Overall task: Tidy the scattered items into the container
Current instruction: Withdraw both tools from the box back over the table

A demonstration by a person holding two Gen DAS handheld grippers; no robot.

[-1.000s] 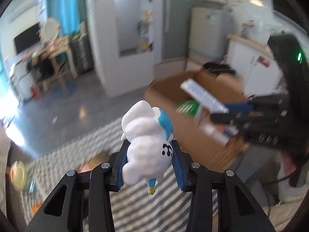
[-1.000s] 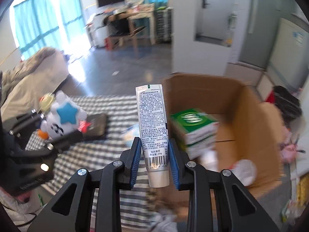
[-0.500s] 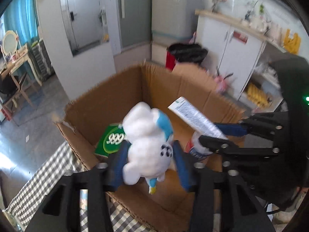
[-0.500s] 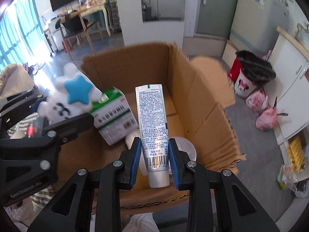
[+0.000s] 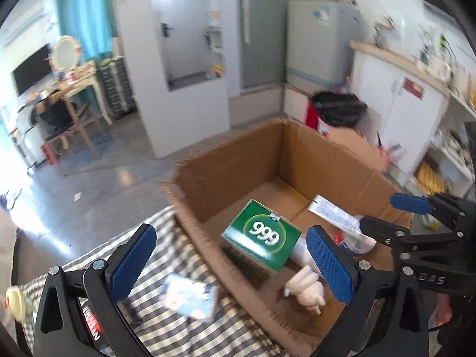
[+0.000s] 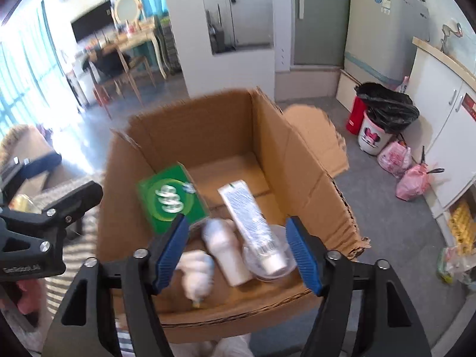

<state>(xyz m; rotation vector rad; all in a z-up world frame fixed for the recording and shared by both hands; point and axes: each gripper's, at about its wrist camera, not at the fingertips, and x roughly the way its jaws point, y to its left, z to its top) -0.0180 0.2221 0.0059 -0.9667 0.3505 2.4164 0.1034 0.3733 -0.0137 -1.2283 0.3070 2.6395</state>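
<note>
An open cardboard box point(image 5: 226, 160) point(image 6: 190, 131) stands beside a checked cloth. Inside lie a green "999" carton point(image 5: 261, 236) point(image 6: 171, 197), a white plush toy point(image 5: 306, 290) point(image 6: 197, 270), a white toothpaste tube point(image 5: 333, 212) point(image 6: 248, 214), a white bottle point(image 6: 224, 250) and a clear round lid point(image 6: 267, 258). My left gripper point(image 5: 230, 263) is open and empty above the box's near rim. My right gripper point(image 6: 238, 251) is open and empty above the box; it also shows in the left wrist view point(image 5: 407, 217).
A pale blue packet point(image 5: 190, 296) lies on the checked cloth point(image 5: 166, 327) left of the box. A small yellow item point(image 5: 13, 302) sits at the cloth's left edge. A black-bagged bin point(image 6: 383, 116), pink bags point(image 6: 413, 178) and white cabinets point(image 6: 446, 113) stand right of the box.
Both grippers opened. The plush toy dropped from the left gripper and the toothpaste tube from the right gripper; both now lie in the box.
</note>
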